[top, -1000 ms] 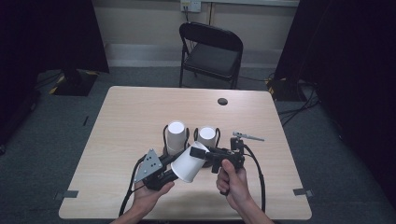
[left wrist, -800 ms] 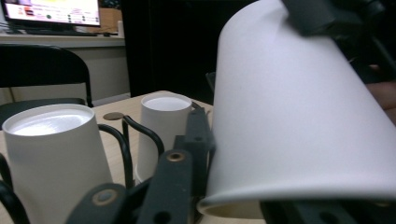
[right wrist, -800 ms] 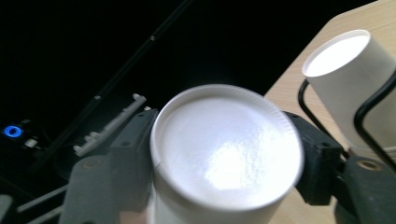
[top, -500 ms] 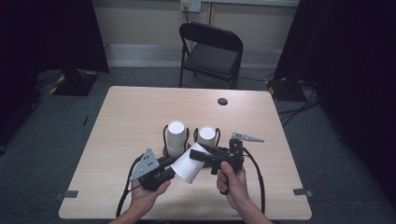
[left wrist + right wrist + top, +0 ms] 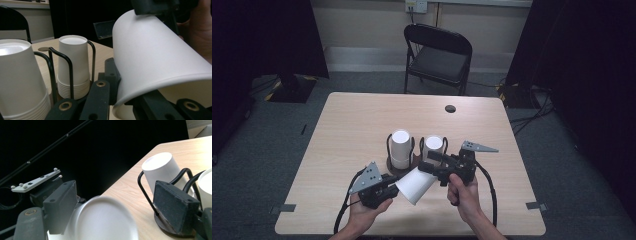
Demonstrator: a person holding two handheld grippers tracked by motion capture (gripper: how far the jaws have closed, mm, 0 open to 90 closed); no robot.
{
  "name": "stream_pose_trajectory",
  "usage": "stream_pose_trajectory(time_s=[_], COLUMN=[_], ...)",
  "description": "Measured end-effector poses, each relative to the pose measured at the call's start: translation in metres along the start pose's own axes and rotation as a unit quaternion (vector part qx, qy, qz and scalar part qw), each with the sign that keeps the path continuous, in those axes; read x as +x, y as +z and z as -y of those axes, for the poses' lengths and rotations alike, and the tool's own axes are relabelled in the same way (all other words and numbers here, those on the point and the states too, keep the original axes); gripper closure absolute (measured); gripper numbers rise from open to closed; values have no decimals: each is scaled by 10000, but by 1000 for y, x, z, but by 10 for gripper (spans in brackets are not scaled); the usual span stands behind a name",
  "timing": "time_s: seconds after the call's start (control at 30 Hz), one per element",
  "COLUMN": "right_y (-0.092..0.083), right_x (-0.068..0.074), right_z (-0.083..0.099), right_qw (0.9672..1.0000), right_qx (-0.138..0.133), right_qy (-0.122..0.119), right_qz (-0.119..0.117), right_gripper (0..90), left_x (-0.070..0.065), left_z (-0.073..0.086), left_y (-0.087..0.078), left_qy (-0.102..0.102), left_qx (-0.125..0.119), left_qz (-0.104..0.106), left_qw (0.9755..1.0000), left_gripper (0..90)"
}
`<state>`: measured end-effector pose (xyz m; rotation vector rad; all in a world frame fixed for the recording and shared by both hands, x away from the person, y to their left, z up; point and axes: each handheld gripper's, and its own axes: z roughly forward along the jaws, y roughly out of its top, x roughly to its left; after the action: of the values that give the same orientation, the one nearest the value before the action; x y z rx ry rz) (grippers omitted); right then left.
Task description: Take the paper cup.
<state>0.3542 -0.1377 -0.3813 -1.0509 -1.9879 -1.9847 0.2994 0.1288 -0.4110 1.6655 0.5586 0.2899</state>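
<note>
- Left gripper [image 5: 388, 186]: jaws closed on the rim of a white paper cup [image 5: 416, 184], one jaw inside the mouth, one outside; cup held tilted above the table [image 5: 342, 130]
- Right gripper [image 5: 437, 167]: jaws spread apart, either side of the cup's closed base, not gripping
- Behind: black wire holder [image 5: 388, 145] with two stacks of upturned cups [image 5: 401, 148]
- Folding chair [image 5: 438, 50] beyond the far edge

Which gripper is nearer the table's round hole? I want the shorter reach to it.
Right. The right gripper sits just beyond the right cup stack, roughly below the hole. The left gripper is closer to the person and farther left, holding a loose cup.
</note>
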Motion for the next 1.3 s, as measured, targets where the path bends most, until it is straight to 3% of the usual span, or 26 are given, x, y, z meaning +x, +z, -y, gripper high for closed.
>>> stream_pose_trajectory(time_s=[0.2, 0.37, 0.5, 0.63, 0.73, 0.83, 1.03, 1.13, 1.3], right_y=[-3, -7, -8, -10, -11, -12, -15, -15, -15], right_x=[0, 1, -1, -2, -1, 0, 2, 4, 6], right_z=[-2, -5, -6, -6, -6, -7, -9, -8, -4], right_qw=[9999, 9983, 9970, 9954, 9940, 9926, 9901, 9853, 9812], right_qx=[-4, 49, 83, 133, 183, 220, 288, 375, 495], right_qy=[-103, -421, -511, -647, -785, -919, -1147, -1367, -1550], right_qz=[98, 396, 573, 689, 745, 767, 761, 954, 1043], right_gripper=[188, 193, 194, 193, 193, 190, 183, 175, 167], left_x=[3, 7, 8, 10, 11, 11, 14, 18, 23], left_z=[0, 0, -1, -1, -1, -3, -4, -4, -5], left_y=[-2, -4, -4, -4, -5, -6, -7, -7, -8], left_qy=[-203, -342, -297, -331, -469, -489, -238, -206, -257], left_qx=[182, 403, 628, 802, 856, 923, 1183, 1292, 1429], left_qz=[60, 81, 35, 149, 194, 233, 89, 5, -69], left_qw=[9996, 9986, 9976, 9961, 9950, 9943, 9926, 9914, 9894], left_gripper=[863, 864, 864, 863, 863, 863, 863, 863, 864])
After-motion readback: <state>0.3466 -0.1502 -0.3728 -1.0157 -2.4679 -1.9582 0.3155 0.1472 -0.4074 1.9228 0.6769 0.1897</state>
